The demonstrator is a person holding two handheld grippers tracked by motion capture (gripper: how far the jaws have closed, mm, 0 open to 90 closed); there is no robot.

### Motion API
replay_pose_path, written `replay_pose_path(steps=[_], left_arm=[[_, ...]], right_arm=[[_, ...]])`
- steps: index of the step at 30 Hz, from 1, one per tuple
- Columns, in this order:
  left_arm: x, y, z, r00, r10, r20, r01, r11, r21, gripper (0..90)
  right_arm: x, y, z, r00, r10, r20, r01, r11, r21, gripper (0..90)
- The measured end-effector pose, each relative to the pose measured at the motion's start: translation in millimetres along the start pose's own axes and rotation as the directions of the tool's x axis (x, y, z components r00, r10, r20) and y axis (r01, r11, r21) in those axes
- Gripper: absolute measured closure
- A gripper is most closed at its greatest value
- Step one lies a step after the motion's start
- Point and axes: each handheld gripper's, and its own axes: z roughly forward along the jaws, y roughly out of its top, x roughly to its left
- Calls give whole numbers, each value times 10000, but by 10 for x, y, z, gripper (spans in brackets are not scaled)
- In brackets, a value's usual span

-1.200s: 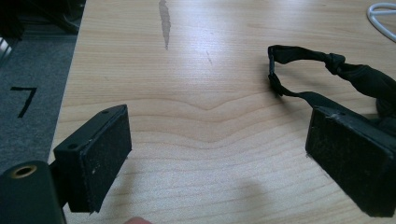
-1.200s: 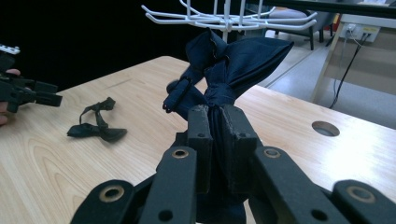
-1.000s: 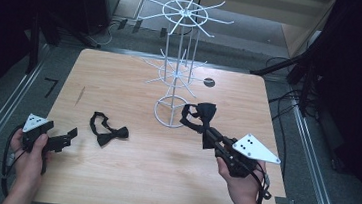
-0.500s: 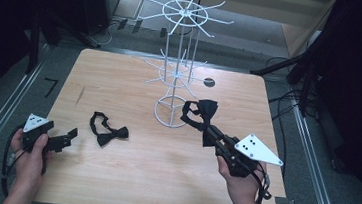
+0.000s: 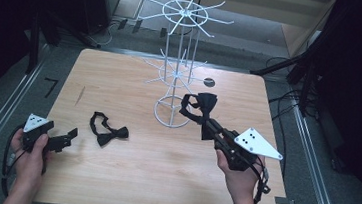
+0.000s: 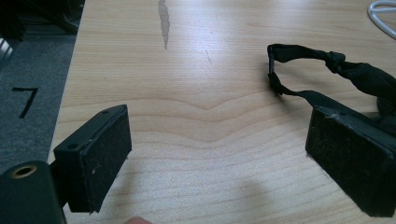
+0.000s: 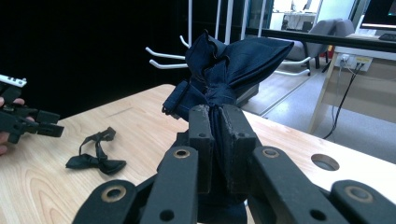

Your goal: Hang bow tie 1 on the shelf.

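- right gripper (image 5: 206,126) clamped on dark bow tie (image 5: 199,107), held up beside white wire rack (image 5: 177,71), not hung yet
- second bow tie (image 5: 107,131) lies on table (image 5: 162,175), untouched
- left gripper (image 5: 67,136) jaws apart, empty, near it

**Occlusions / cutoffs**

Right gripper (image 7: 215,135) jaws are covering the middle of the held bow tie (image 7: 229,70). In left gripper view, right jaw is hiding part of 2nd bow tie (image 6: 359,77); frame edge is clipping it and the rack base (image 6: 383,11).
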Motion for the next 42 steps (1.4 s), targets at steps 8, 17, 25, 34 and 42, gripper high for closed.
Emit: replay_pose_path(steps=[8,17,25,34,42], left_arm=[[-1,-1,-2,10000,30,0,-30,10000,-10,77],[-12,-5,-4,10000,57,30,-57,10000,-2,77],[-9,-5,-8,10000,10,49,-10,10000,-29,77],[-3,-6,-8,10000,-25,92,26,10000,-14,77],[5,-2,-6,9999,-43,123,43,10000,4,77]], right_arm=[[-55,32,69,9999,86,123,-85,9999,-72,844],[-128,16,148,9992,377,107,-376,9992,-102,844],[-220,-4,245,9965,822,147,-821,9966,-104,844],[-256,-112,452,9919,1224,327,-1233,9920,265,844],[-284,-219,632,9884,1463,399,-1489,9863,708,844]])
